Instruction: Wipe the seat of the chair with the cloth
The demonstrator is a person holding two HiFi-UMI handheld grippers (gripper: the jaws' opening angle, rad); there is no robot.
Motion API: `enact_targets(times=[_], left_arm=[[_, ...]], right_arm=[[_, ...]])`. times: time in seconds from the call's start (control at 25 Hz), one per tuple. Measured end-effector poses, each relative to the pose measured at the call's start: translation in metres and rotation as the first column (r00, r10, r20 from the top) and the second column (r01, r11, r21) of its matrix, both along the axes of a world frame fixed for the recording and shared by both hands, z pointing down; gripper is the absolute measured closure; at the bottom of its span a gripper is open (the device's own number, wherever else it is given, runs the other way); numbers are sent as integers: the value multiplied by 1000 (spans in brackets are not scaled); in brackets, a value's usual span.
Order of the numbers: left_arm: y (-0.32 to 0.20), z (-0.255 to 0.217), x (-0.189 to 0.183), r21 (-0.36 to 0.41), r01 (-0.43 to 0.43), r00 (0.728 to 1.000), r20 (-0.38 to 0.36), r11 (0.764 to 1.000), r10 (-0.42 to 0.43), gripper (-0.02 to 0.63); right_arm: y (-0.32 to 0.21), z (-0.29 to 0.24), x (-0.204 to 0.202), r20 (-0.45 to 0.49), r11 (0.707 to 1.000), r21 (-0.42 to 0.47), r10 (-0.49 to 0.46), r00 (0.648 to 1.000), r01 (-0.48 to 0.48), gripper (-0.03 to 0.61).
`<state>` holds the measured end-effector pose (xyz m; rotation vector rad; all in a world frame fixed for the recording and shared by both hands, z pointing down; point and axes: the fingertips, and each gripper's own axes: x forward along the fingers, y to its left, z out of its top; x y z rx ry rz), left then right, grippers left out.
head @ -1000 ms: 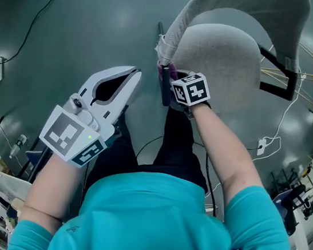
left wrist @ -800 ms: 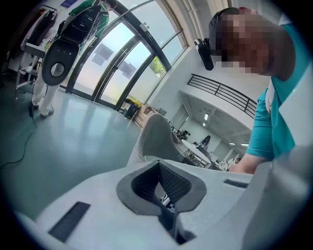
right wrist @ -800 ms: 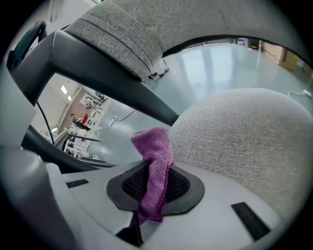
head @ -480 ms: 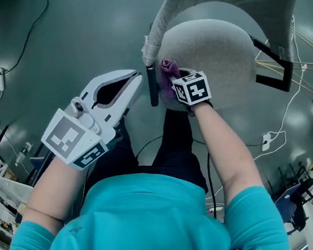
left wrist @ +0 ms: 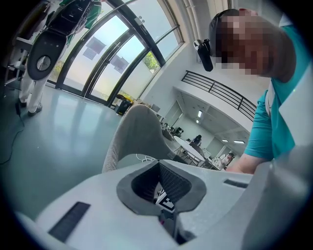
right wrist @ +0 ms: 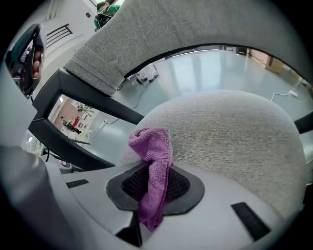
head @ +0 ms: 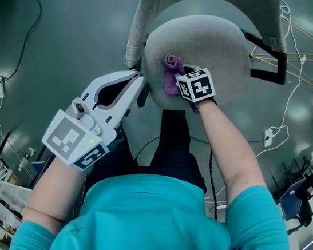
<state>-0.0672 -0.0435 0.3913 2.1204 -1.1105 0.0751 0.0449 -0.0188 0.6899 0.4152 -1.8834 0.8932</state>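
If on seat [head: 219,49], cloth [head: 172,67] near edge

The round grey chair seat [right wrist: 234,132] is covered in coarse, matt woven fabric, while the small purple cloth [right wrist: 154,156] is soft, nubbly towelling. The left gripper [head: 135,81] and right gripper [right wrist: 154,190] have smooth, matt white plastic shells, with dark ribbed pads [right wrist: 131,183] lining the jaws. The grey-green floor [head: 71,34] is smooth and glossy.
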Motion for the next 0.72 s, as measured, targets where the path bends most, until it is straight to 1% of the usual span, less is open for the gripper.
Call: enact_targets(times=[0.72], left_arm=[[-21, -2, 60, 2, -94, 996, 0, 996, 94, 611]], right_arm=[[-49, 0, 83, -65, 996, 74, 47, 997, -42, 518]])
